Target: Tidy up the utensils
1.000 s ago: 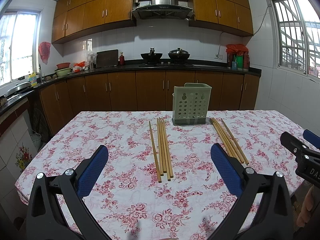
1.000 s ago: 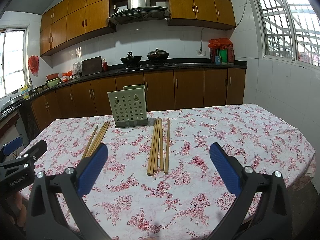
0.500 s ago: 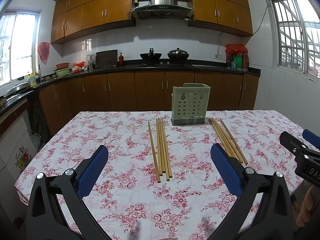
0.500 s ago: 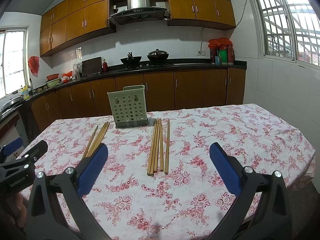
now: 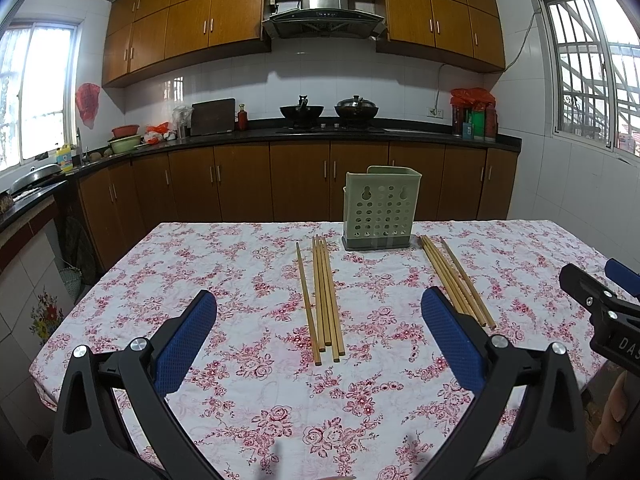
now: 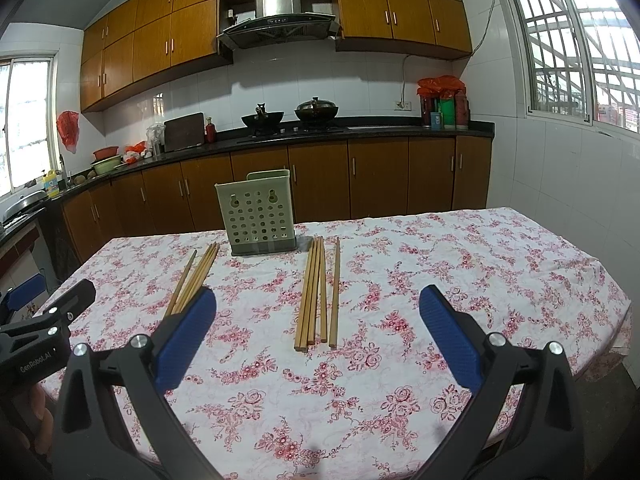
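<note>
- The left gripper (image 5: pixel 318 338) hovers over the near part of the surface (image 5: pixel 200 264) with its blue-padded fingers (image 5: pixel 186 344) spread wide, nothing between them.
- The right gripper (image 6: pixel 318 336) hovers likewise, its fingers (image 6: pixel 450 338) wide apart and empty.
- In the left wrist view, the right gripper shows at 3 o'clock, at the frame edge; in the right wrist view, the left gripper shows at 9 o'clock.
- A pale green perforated utensil holder (image 5: pixel 380 208) stands upright on a dark base at the far side of the surface, toward 12 o'clock from both grippers.
- The left bundle of chopsticks (image 5: pixel 324 296) lies flat on the floral cloth, at about 7 o'clock from the holder, running from near the holder's base toward the camera; one stick lies slightly apart on the bundle's left side.
- The right bundle of chopsticks (image 5: pixel 456 280) lies flat at about 5 o'clock from the holder, angled outward toward the near right; one stick lies slightly apart on its right side.
- In the left wrist view, the left bundle sits between the fingers, beyond their tips and not touched; the right wrist view shows the same for the right bundle.
- Both bundles are well apart from each other, with the holder between their far ends.
- Kitchen cabinets (image 5: pixel 300 184) and a dark worktop with two woks (image 5: pixel 302 112) run along the back wall.
</note>
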`<action>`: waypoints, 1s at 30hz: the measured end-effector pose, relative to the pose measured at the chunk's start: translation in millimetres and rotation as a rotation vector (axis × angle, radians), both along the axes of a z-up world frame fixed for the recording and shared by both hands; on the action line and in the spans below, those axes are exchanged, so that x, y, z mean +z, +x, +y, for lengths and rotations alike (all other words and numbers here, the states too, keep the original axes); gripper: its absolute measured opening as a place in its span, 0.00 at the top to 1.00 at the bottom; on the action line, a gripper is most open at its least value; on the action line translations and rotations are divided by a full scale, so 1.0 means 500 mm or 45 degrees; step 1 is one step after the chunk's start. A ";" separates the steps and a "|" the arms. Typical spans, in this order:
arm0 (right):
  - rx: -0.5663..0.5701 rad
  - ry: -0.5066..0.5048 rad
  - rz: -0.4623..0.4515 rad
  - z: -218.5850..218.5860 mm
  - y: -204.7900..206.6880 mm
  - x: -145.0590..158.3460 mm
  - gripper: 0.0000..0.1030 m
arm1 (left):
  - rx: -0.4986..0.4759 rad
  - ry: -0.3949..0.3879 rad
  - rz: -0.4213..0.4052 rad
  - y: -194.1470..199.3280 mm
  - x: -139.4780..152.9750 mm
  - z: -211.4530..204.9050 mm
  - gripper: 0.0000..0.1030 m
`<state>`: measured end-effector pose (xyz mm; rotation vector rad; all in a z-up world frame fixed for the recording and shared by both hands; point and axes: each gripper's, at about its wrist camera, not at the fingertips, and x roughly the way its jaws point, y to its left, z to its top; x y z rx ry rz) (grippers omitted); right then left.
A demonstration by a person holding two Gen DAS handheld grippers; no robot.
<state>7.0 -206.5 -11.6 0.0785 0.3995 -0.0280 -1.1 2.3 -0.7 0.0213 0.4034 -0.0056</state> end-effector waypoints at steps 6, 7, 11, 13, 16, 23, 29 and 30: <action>0.000 0.000 0.000 0.000 0.000 0.000 0.04 | -0.001 -0.001 0.001 -0.002 -0.001 0.003 0.02; 0.000 0.000 0.000 0.000 0.000 0.001 0.04 | -0.001 0.000 0.001 -0.002 -0.001 0.003 0.02; 0.000 0.000 0.000 0.001 0.000 0.001 0.04 | -0.001 -0.002 0.002 -0.003 -0.002 0.006 0.02; 0.000 0.001 0.000 0.001 0.000 0.000 0.04 | -0.001 -0.003 0.002 -0.004 -0.002 0.007 0.02; -0.001 0.000 0.000 0.002 0.000 0.000 0.04 | -0.001 -0.006 0.005 -0.005 -0.003 0.008 0.02; -0.003 0.002 0.010 -0.001 -0.003 0.004 0.04 | 0.010 0.006 0.008 0.000 -0.010 0.001 0.02; -0.034 0.035 0.147 -0.014 0.046 -0.042 0.04 | 0.031 -0.015 0.140 0.033 -0.035 0.022 0.02; -0.038 0.047 0.176 -0.021 0.054 -0.049 0.04 | 0.039 -0.028 0.185 0.046 -0.044 0.030 0.02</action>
